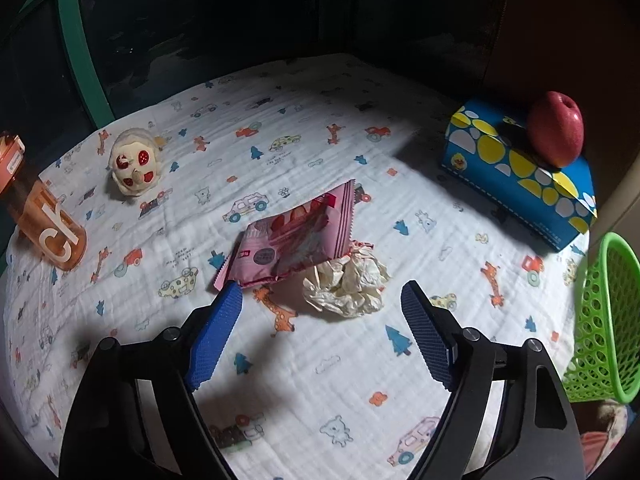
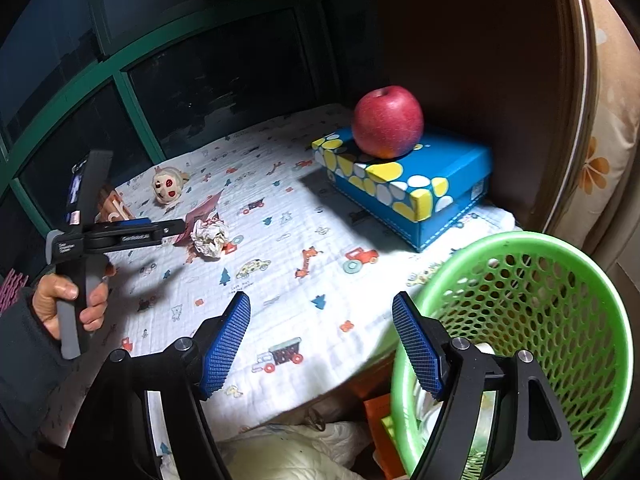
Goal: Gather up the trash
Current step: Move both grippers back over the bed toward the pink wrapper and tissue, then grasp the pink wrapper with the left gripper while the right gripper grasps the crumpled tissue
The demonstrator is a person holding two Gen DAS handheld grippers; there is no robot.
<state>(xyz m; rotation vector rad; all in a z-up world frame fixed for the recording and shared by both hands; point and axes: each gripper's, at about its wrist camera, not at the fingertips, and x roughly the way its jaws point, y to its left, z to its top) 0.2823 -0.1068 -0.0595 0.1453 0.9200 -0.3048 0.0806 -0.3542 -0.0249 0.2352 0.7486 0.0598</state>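
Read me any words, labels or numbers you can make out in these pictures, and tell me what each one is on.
"ch": large white letters on the orange bottle; the rest is cut off.
Pink snack wrapper: printed labels, too blurred to read.
Left gripper: small white print on its body, too small to read.
Blue box: a side label, too small to read.

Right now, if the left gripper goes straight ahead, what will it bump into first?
Probably the crumpled paper, which lies just beyond the left gripper, between its open jaws. The pink wrapper sits right behind it, though depth is hard to judge.
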